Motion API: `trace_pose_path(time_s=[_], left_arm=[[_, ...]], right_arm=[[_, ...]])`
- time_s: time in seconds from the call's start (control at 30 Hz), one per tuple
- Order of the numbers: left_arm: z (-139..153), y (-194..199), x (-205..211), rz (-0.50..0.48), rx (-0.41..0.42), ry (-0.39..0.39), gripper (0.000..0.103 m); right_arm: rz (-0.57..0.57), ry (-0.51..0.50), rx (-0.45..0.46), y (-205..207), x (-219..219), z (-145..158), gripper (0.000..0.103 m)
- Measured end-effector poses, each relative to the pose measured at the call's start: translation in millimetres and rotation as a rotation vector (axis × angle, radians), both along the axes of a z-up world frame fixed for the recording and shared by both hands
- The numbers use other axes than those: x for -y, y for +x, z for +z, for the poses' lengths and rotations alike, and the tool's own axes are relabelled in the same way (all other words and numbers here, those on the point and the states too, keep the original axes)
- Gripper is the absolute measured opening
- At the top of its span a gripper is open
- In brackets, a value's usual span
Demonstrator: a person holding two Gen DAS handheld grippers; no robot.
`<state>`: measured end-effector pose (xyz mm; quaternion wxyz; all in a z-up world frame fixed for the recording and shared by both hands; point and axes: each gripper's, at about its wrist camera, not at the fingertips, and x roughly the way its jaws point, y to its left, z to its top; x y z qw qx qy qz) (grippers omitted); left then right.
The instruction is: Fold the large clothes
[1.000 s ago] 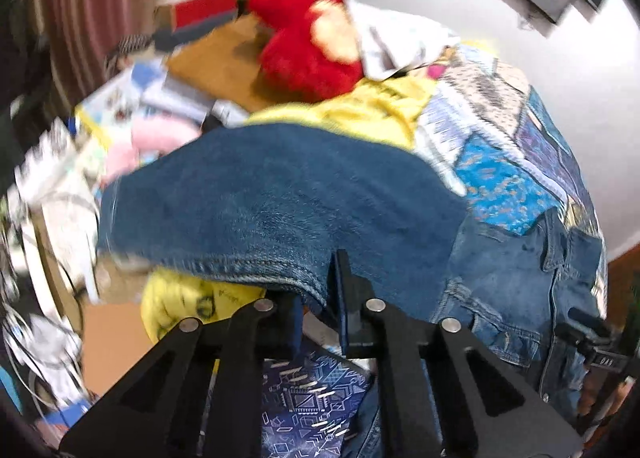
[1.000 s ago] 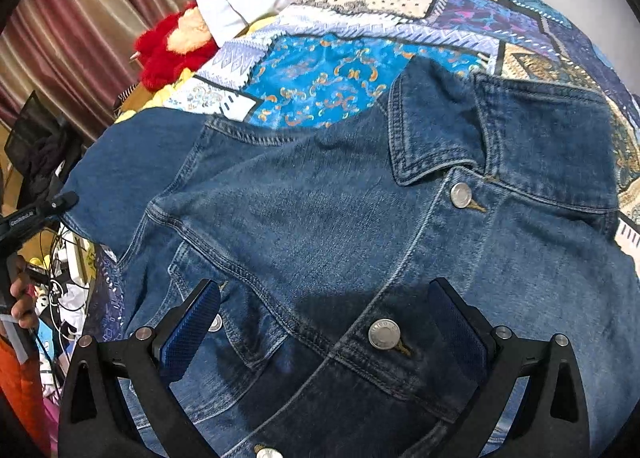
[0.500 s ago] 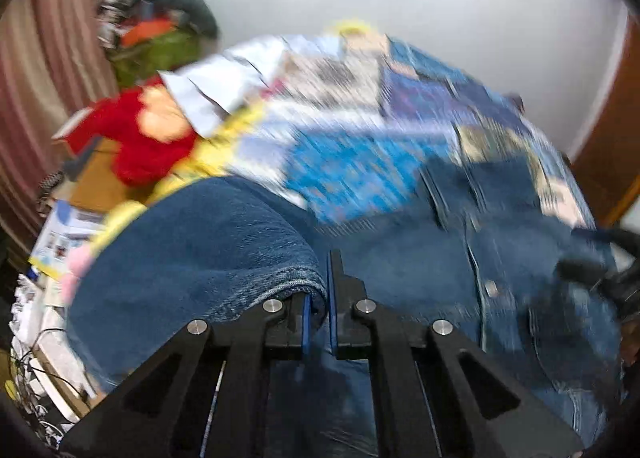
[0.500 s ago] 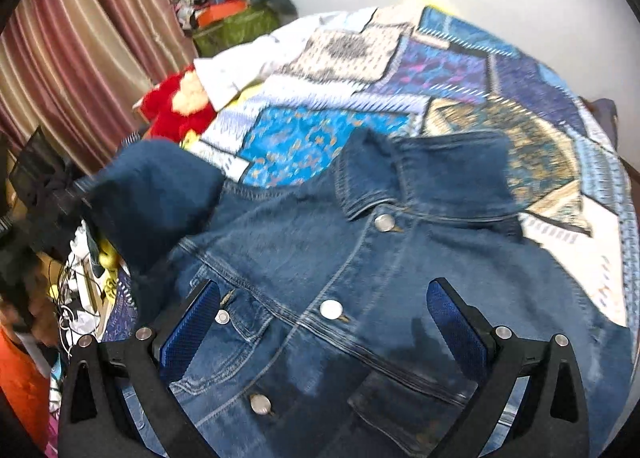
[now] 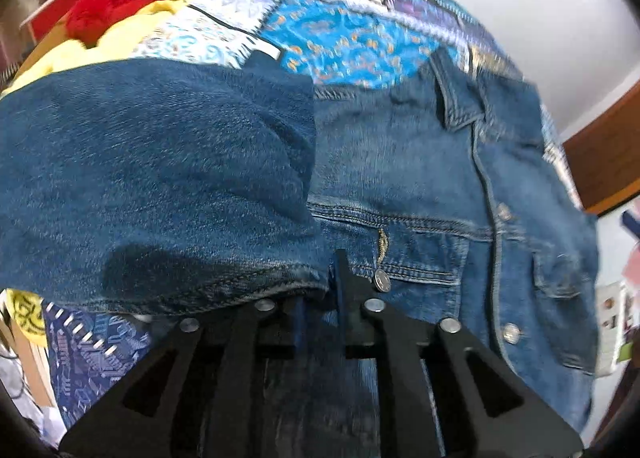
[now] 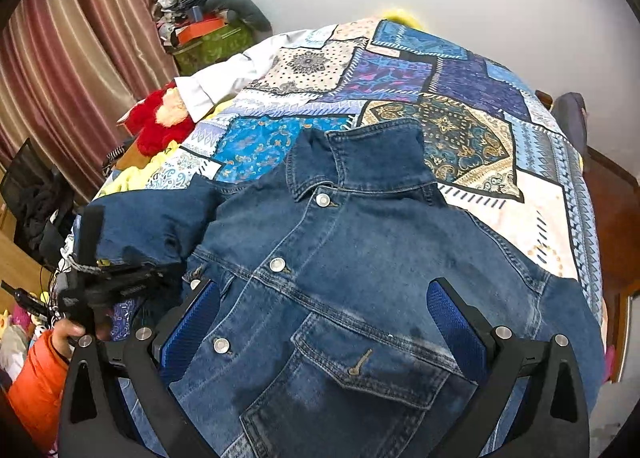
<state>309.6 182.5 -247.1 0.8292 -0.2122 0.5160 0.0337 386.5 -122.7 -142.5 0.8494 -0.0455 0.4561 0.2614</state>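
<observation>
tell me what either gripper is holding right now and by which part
The left gripper is shut on the blue denim jacket, pinching the stitched cuff hem of its sleeve. The right gripper is open above the jacket front, holding nothing.

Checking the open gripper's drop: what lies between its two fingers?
In the right wrist view, only the denim jacket front lies between the right gripper fingers.

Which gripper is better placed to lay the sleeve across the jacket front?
Left. The left gripper is shut on the blue denim jacket's sleeve, at its cuff, beside the chest pocket. The right gripper is open above the jacket front, holding nothing.
</observation>
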Motion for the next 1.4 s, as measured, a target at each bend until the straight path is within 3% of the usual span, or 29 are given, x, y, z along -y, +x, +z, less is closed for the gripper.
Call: trace_pose_path(time_s=[0.07,0.13,0.5,0.7,0.77,0.87,0.93,1.0,1.07,1.13,1.17,1.23,1.3,1.4], left_arm=[[11.4,-15.6,-10.8,0.035,0.034,-0.022,0.053],[22.6,-31.4,-25.2,0.09,0.081,-0.021,0.066],[6.1,-45.5,-100.6,0.301,0.08,-0.134,0.068],[14.9,-70.6,-118.4,0.377,0.181,-0.241,0.068],[20.3,-76.7,-122.9,0.4,0.203,-0.247,0.074],[16.6,-76.6,-133.7,0.447,0.18,-0.264,0.076],[6.6,-70.8,-139.8,0.485,0.122,-0.241,0.076],[-1.9,-61.9,-141.2,0.494,0.061,-0.182,0.065],[-3.4,-53.1,-136.3,0.478,0.022,-0.098,0.03],[5.7,-47.3,-125.6,0.457,0.019,0.011,0.02],[13.8,-44.6,-119.5,0.447,0.028,0.065,0.01],[32.7,-41.0,-109.6,0.426,0.058,0.151,0.008],[65.6,-35.6,-95.6,0.406,0.128,0.245,0.007],[118.5,-25.2,-72.6,0.359,0.257,0.326,0.005]], right_arm=[[0.001,0.006,0.001,0.2,-2.1,0.6,0.103],[0.005,0.012,-0.001,1.3,-6.6,0.5,0.103],[0.07,-0.01,-0.006,-3.5,-44.9,-8.2,0.103],[0.096,-0.074,0.039,-9.2,-48.9,-11.7,0.103],[0.096,-0.084,0.047,-10.1,-47.6,-12.9,0.103],[0.097,-0.086,0.047,-10.9,-46.4,-14.7,0.103],[0.098,-0.077,0.045,-12.6,-44.7,-15.4,0.103],[0.097,-0.07,0.046,-14.6,-42.4,-15.4,0.103],[0.095,-0.068,0.049,-16.5,-40.4,-14.8,0.103],[0.093,-0.071,0.055,-18.2,-36.8,-14.4,0.103],[0.091,-0.074,0.059,-18.8,-34.4,-14.2,0.103],[0.085,-0.086,0.069,-19.6,-29.4,-14.0,0.103],[0.081,-0.097,0.083,-19.9,-23.7,-12.9,0.103],[0.065,-0.1,0.099,-18.6,-14.8,-9.7,0.103]])
